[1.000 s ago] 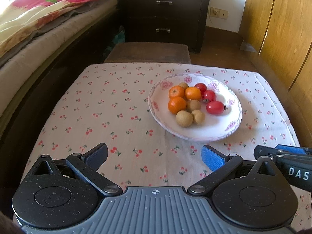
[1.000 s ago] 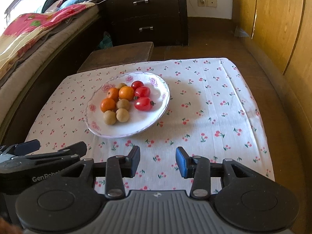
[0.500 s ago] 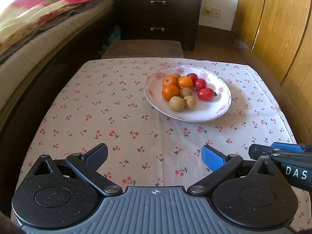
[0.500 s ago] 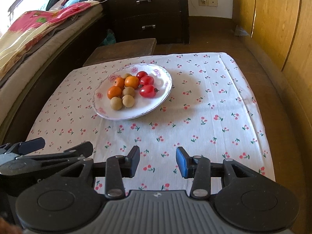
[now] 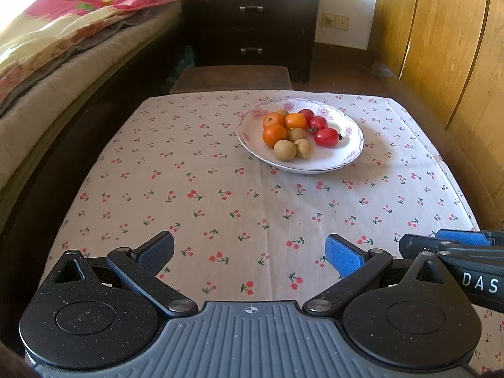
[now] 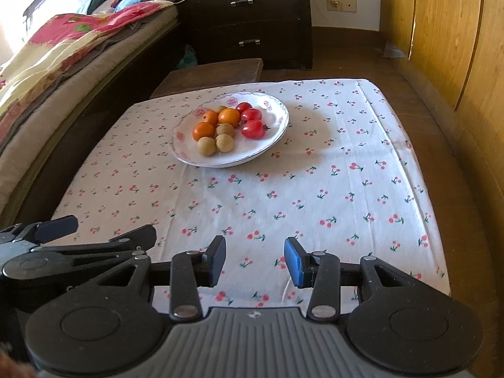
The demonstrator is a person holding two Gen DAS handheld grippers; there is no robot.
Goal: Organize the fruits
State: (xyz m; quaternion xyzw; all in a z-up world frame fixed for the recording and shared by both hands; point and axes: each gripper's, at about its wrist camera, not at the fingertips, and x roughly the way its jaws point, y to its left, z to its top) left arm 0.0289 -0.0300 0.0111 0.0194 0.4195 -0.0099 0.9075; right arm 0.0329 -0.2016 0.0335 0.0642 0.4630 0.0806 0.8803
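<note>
Both claws have drawn back from the plate [image 5: 352,154] on the cherry-print counter [image 5: 220,195]; left claw [image 5: 249,253] wide, right claw [image 6: 255,260] narrower, both empty; "DAS" legible.

Ahead of me stands a dark wooden chest of drawers with metal handles [image 5: 252,28], square against a white wall [image 5: 343,0] that carries a small beige socket plate [image 5: 335,22]. On my left runs a dark-framed bed [image 5: 78,72], its mattress piled with a rumpled red and yellow floral quilt [image 5: 63,28], and hard sunlight is washing out that corner. On my right, tall golden-brown wooden wardrobe doors [image 5: 441,47] glow warm. Brown wooden floor [image 6: 346,53] shows between them. A low dark brown stool [image 5: 233,78] sits just beyond the worktop under its white cherry-print cloth [image 5: 204,189].
</note>
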